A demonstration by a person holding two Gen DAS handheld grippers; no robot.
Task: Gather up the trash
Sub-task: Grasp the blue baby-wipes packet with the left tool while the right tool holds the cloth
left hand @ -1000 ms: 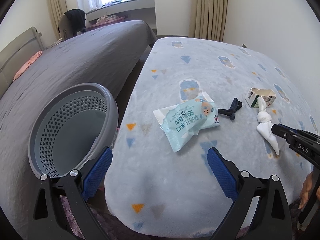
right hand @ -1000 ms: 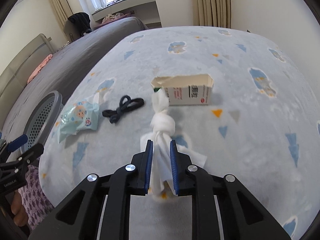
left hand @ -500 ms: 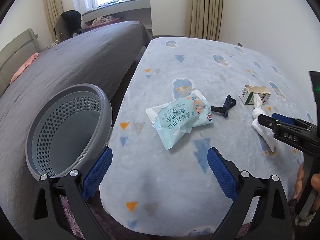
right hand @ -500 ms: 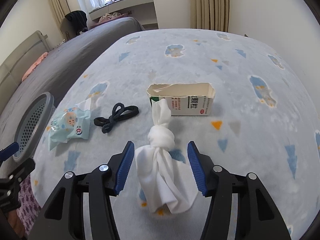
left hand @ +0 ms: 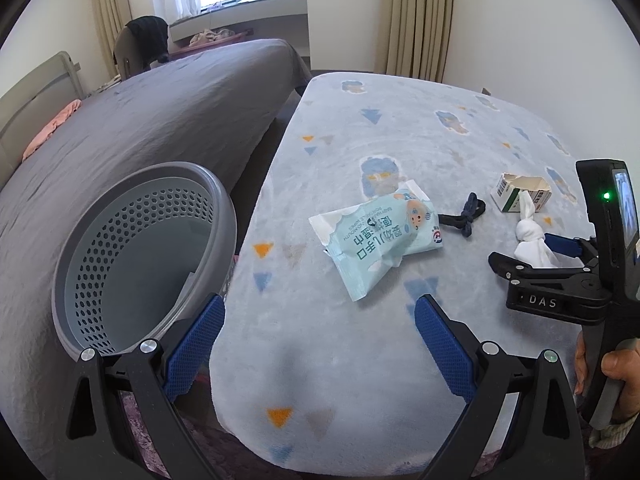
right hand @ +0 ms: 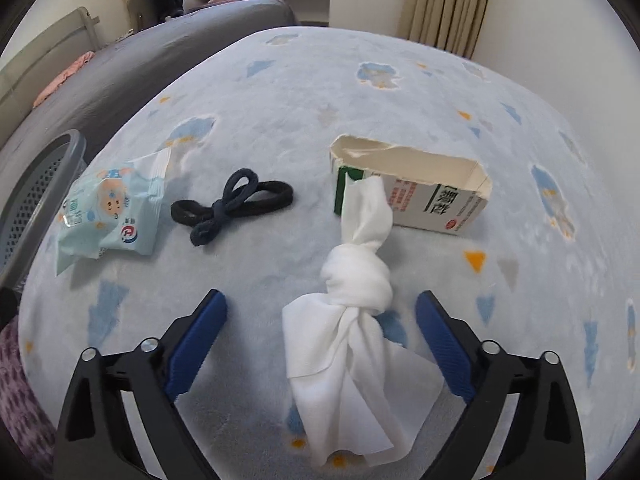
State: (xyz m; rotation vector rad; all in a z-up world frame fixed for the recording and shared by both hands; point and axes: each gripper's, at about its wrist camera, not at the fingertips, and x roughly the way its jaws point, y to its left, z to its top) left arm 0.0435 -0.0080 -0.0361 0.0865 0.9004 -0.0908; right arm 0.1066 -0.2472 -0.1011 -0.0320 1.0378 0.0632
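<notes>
A knotted white tissue (right hand: 356, 280) lies on the pale blue blanket, between the jaws of my right gripper (right hand: 320, 300). Those jaws are opening wide and neither pad presses on it. Just beyond the tissue is a torn carton (right hand: 432, 200), to its left a black hair tie (right hand: 232, 204) and a light blue wipes packet (right hand: 108, 216). My left gripper (left hand: 320, 308) hangs open with nothing in it at the blanket's near edge, short of the wipes packet (left hand: 376, 240). The grey perforated basket (left hand: 224, 216) stands to its left. The right gripper (left hand: 524, 250) shows at that view's right edge.
The blanket-covered bed (right hand: 280, 100) runs back to curtains and a wall. A second bed with a grey sheet (left hand: 160, 120) lies to the left, with a narrow gap between the two. A hand (left hand: 616, 372) holds the right gripper's handle.
My right gripper went from shut on the knotted tissue to wide open and moved closer over it. The tissue now lies loose on the blanket. The left gripper barely shifted.
</notes>
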